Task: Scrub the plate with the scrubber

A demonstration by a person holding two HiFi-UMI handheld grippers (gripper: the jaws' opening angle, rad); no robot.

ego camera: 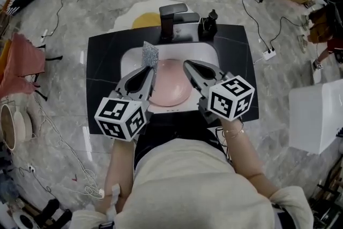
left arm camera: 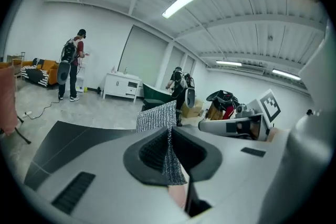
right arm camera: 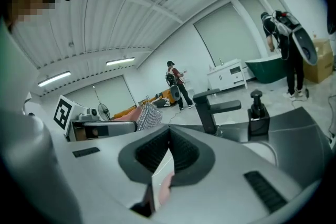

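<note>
Pinching the scrubber point(left arm camera: 156, 115) by its lower part, the jaws of the left gripper point(left arm camera: 169, 134) are closed on it, and most of the glittering pad stands free beyond the tips. The jaws of the right gripper point(right arm camera: 168, 134) are pressed fully together. Only a strip of white and pink shows in the gap behind their tips, and I cannot tell whether the rim is caught there.

In the head view both grippers are over the pink plate point(ego camera: 170, 88), which lies in the white sink point(ego camera: 131, 59) set in the black counter point(ego camera: 104, 61).

I judge that scrubbing is about to start. If the plate is not really held, it can slide in the smooth sink under the strokes. The scrubber, gripped by a small part only, may fold or pull out when pressed down.
</note>
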